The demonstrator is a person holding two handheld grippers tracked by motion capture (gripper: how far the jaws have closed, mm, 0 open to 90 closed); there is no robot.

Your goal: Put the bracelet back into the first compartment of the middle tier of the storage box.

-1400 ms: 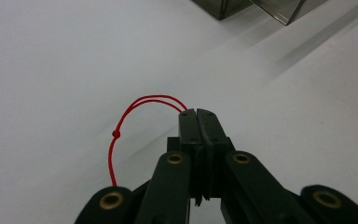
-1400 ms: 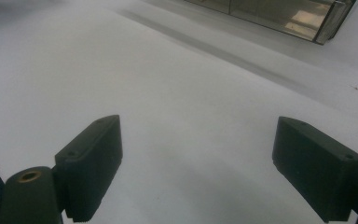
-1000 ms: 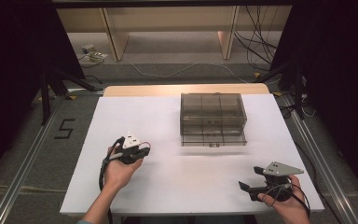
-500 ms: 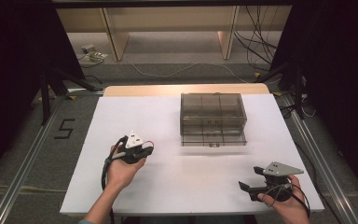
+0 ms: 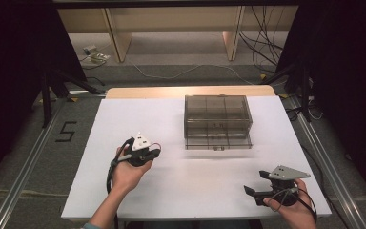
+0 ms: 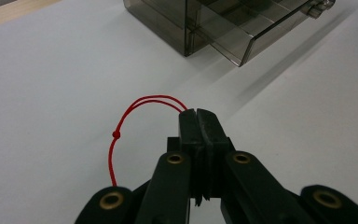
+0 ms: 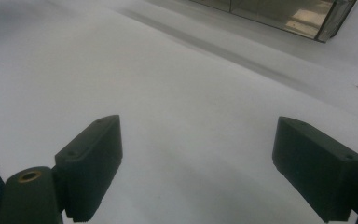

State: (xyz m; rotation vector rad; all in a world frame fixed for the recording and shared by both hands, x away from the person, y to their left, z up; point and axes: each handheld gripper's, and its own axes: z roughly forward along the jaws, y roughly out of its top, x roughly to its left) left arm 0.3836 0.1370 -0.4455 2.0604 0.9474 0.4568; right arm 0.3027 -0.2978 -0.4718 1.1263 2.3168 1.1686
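Your left gripper [image 6: 199, 116] has its jaws pressed together on a red cord [image 6: 135, 112], which loops out from the tips to the left and carries a small bead; the loop seems to hang just above the white table [image 5: 138, 119], though that is hard to judge. Your right gripper [image 7: 198, 163] has its jaws spread wide, nothing between them. The smoky clear box [image 5: 217, 120] sits ahead, a drawer slid partly out. On the floor at left you can read "5" [image 5: 66, 131].
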